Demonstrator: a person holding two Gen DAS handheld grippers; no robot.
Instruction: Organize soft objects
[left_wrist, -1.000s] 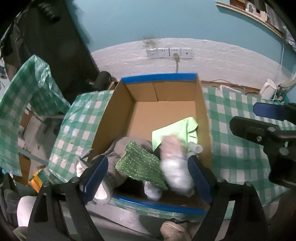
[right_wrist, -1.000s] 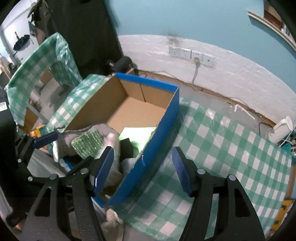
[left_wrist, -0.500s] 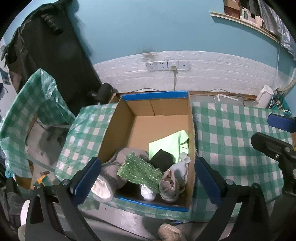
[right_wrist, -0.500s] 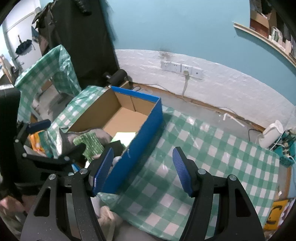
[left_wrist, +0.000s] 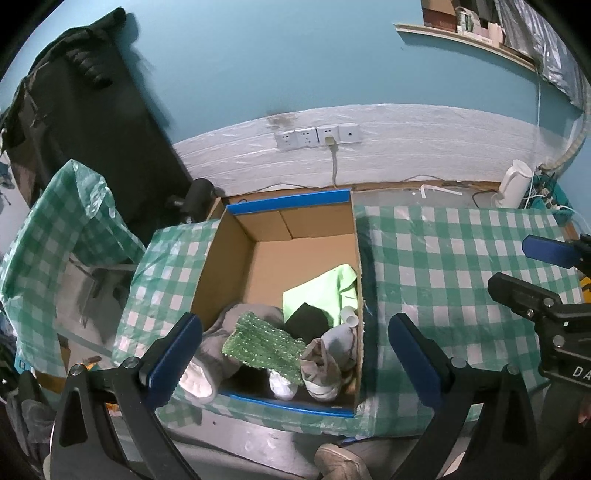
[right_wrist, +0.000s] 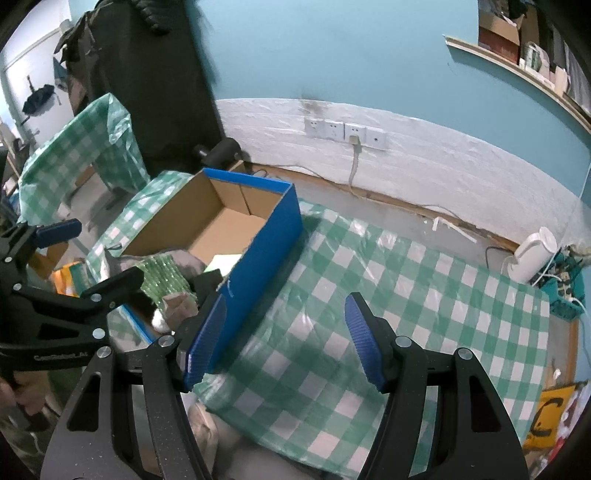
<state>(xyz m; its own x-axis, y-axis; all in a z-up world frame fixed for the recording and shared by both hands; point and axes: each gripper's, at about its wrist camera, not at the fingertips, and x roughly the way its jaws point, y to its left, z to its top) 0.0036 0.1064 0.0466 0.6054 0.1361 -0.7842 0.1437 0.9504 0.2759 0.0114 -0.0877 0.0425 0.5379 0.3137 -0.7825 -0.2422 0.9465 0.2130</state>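
On the green-checked tablecloth (left_wrist: 454, 273) stands the cardboard box (left_wrist: 229, 266) with blue outer faces, open at the top; its far half shows bare floor. Near its front wall lie the soft objects: a sparkly green knitted cloth (left_wrist: 262, 345) across the middle, a grey soft garment (left_wrist: 221, 334) under it and spilling over the front-left edge, a black item (left_wrist: 308, 321) just behind, a bright lime-green cloth (left_wrist: 325, 288) against the right wall, and a grey-and-white sock (left_wrist: 328, 356) in the front-right corner. A small white cylinder (left_wrist: 349, 315) rests beside the right wall; what it is cannot be told.

Your left gripper (left_wrist: 295, 354) hangs above the front of the box with its blue pads spread wide, one over the left edge and one over the tablecloth right of the box; nothing is between them. Your right gripper (right_wrist: 286, 343) is likewise spread and empty, over the tablecloth just outside the box's right wall (right_wrist: 258, 273), its left pad close against that blue face. From the right wrist view, the knitted cloth (right_wrist: 166, 277) and sock (right_wrist: 177, 306) show over the box rim.

Beyond the table, a white kettle (left_wrist: 513, 182) sits on the floor by the wall, below a row of wall sockets (left_wrist: 317, 136).
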